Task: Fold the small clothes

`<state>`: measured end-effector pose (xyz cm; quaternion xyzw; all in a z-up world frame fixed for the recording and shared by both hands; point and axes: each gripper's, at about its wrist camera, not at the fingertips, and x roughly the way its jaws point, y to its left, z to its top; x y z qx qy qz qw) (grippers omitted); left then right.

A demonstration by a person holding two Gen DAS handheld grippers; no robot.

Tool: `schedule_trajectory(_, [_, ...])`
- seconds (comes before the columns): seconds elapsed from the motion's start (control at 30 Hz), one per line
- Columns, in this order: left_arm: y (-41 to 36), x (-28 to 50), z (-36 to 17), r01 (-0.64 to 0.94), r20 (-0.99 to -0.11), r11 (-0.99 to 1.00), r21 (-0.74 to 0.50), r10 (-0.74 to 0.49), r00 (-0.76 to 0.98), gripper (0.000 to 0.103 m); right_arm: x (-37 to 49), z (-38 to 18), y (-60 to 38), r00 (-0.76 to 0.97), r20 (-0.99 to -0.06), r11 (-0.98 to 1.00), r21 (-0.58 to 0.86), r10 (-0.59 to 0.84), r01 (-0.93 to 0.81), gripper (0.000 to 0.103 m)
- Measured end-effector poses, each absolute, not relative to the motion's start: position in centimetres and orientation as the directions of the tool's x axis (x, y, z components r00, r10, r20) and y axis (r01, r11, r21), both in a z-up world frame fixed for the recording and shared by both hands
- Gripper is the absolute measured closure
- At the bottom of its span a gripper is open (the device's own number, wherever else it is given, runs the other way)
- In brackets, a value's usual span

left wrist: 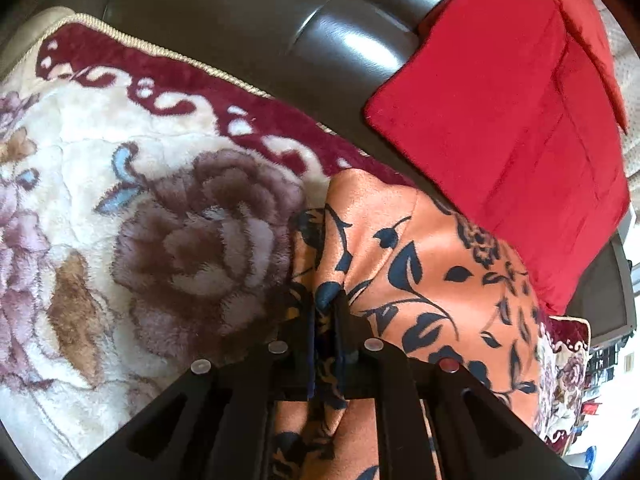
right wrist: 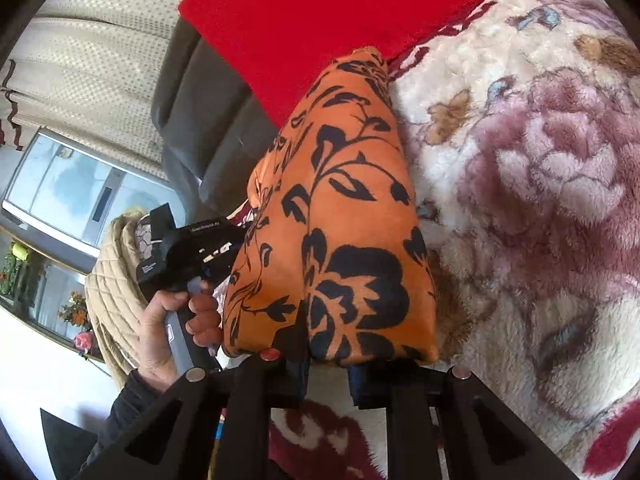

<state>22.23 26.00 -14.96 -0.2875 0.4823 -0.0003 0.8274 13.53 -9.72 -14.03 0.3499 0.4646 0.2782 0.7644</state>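
Observation:
An orange garment with a black floral print (left wrist: 432, 264) lies partly lifted over a plush floral blanket (left wrist: 120, 200). My left gripper (left wrist: 326, 312) is shut on a bunched edge of the garment, the cloth pinched between its fingers. In the right wrist view the same garment (right wrist: 340, 208) hangs as a folded bundle. My right gripper (right wrist: 328, 364) grips its near edge, the jaws fairly wide around the thick fold. The left gripper's body and the hand holding it (right wrist: 180, 292) show at the left, behind the garment.
A red cushion (left wrist: 500, 120) leans on the dark leather sofa back (left wrist: 280, 20) just beyond the garment; it also shows in the right wrist view (right wrist: 320, 12). A beige quilted cloth (right wrist: 116, 292) and a cabinet (right wrist: 72, 192) stand at the left.

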Motion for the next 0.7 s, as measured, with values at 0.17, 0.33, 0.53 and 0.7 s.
schedule_trajectory(0.17, [26.2, 20.0, -12.7, -0.242, -0.756, 0.817, -0.523, -0.313, 0.575, 0.087, 12.4, -14.9, -11.0, 0.344, -0.521, 0.581, 0.808, 0.781, -0.094, 0.077])
schedule_trajectory(0.33, [25.3, 17.3, -11.1, -0.166, -0.719, 0.827, -0.538, -0.346, 0.603, 0.063, 11.4, -13.5, -13.9, 0.369, -0.512, 0.585, 0.803, 0.776, -0.117, 0.073])
schedule_trajectory(0.53, [23.1, 16.7, -12.8, -0.118, -0.768, 0.883, -0.454, -0.320, 0.555, 0.042, 14.9, -11.4, -16.4, 0.493, -0.487, 0.602, 0.793, 0.721, -0.097, 0.011])
schedule_trajectory(0.7, [22.7, 16.5, -13.9, -0.134, -0.770, 0.882, -0.452, -0.310, 0.557, 0.042, 21.0, -13.8, -15.5, 0.400, -0.491, 0.546, 0.837, 0.774, -0.029, 0.012])
